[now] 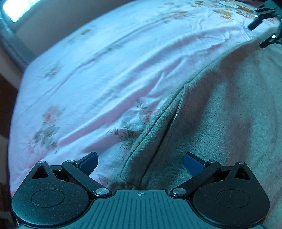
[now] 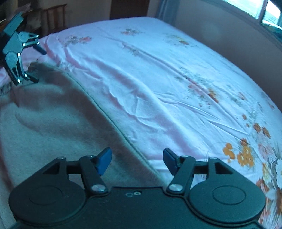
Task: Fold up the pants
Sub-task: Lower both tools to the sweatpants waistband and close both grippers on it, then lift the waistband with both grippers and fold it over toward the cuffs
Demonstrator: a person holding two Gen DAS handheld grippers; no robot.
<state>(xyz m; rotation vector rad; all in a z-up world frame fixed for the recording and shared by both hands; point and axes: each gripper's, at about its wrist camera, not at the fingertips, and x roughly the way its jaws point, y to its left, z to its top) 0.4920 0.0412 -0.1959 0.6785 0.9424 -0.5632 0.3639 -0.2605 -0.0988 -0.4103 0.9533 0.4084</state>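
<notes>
Grey fleecy pants lie flat on a pink floral bedsheet. Their long seamed edge runs away from my left gripper, which hangs open just above it, one blue pad over the sheet and the other over the cloth. Farther along the same edge, at the top right, is my right gripper. In the right wrist view the pants fill the left side. My right gripper is open, straddling the edge, with nothing pinched. The left gripper shows open at the far left.
The bedsheet spreads wide and wrinkled beyond the pants. A wall and a bright window border the bed's far side. A wooden chair stands past the bed's end. The bed's edge drops off at the left.
</notes>
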